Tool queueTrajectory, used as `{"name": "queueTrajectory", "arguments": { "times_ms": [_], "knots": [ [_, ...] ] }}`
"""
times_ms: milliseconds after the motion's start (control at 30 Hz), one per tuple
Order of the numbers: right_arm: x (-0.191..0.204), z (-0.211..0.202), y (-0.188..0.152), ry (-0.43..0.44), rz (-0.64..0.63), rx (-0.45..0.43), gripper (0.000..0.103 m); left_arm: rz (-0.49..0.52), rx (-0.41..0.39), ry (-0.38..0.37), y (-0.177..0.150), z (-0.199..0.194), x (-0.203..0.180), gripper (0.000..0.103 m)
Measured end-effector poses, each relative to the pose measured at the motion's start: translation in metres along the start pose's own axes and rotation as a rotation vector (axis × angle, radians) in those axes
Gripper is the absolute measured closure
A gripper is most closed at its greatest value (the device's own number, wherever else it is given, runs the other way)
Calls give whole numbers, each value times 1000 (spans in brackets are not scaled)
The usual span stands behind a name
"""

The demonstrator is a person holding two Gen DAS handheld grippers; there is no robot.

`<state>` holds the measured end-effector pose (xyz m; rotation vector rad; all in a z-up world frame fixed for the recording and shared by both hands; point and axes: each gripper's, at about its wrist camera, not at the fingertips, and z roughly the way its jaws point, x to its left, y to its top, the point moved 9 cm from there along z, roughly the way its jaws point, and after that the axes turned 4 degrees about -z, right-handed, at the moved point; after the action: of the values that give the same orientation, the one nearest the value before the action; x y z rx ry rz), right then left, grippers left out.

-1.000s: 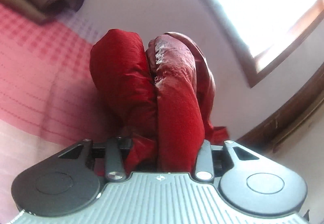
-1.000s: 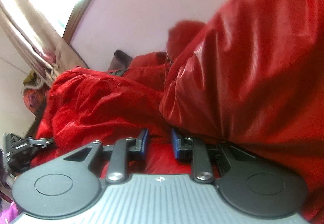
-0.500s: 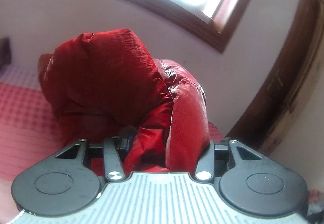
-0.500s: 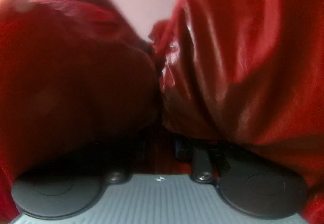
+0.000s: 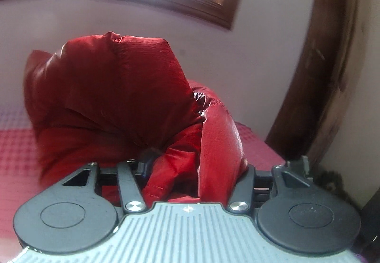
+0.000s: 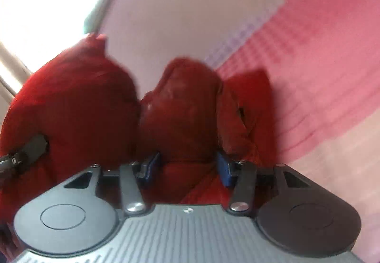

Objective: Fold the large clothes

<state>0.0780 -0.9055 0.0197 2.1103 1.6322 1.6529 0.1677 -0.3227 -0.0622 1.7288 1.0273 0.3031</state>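
Both hand-held grippers are letting go: the left gripper [image 5: 194,168] and the right gripper [image 6: 187,165] each have jaws spreading apart, with folds of the puffy, shiny red jacket [image 5: 114,96] bunched loosely between them. The jacket sits heaped on the pink checked bed cover [image 5: 16,148], at 12 o'clock from each gripper. I think one fold has just been laid down. Next, both grippers should back out gently, then find a new edge to pick up. The left view shows a brown wooden window frame [image 5: 166,3] at 12 o'clock. Only the right view shows the other gripper's black tip [image 6: 26,151] at 9 o'clock.
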Motion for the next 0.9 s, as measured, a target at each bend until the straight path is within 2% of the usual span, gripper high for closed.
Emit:
{"name": "queueTrajectory", "arguments": {
  "times_ms": [100,233,267,300,333,367,433,500,600,667,700,733,767,833,867,900],
  "knots": [
    [-9,-1,-4,69,75,-7,54,28,9,-27,-14,25,-11,38],
    [-32,-27,8,146,179,-16,54,164,21,9,-37,45,-24,27],
    [-38,-43,15,125,161,-40,54,194,19,20,-41,47,-27,24],
    [-40,-59,23,94,127,-71,47,221,17,31,-45,50,-29,20],
    [-39,-79,33,61,88,-115,35,237,13,35,-48,52,-32,18],
    [-34,-99,45,36,46,-165,33,247,11,38,-50,55,-34,16],
    [-1,-129,66,55,-85,-233,33,269,7,45,-53,63,-37,15],
    [50,-139,82,94,-243,-238,33,301,-2,54,-57,68,-41,15],
    [120,-113,93,123,-447,-146,34,363,-8,75,-64,73,-48,15],
    [152,-79,93,80,-589,-52,36,391,-16,84,-69,75,-51,14],
    [160,-62,90,49,-649,-4,44,403,-19,90,-72,75,-51,14],
    [165,-43,86,10,-704,59,53,417,-23,95,-74,76,-52,14],
    [162,-25,81,-47,-753,121,56,428,-26,101,-74,77,-54,14],
    [147,-8,67,-200,-870,201,69,428,-34,98,-75,74,-54,14],
    [138,-5,63,-271,-934,226,70,426,-41,93,-76,70,-54,14],
    [131,-7,62,-304,-958,236,70,418,-45,95,-77,63,-53,15]
  ]
}}
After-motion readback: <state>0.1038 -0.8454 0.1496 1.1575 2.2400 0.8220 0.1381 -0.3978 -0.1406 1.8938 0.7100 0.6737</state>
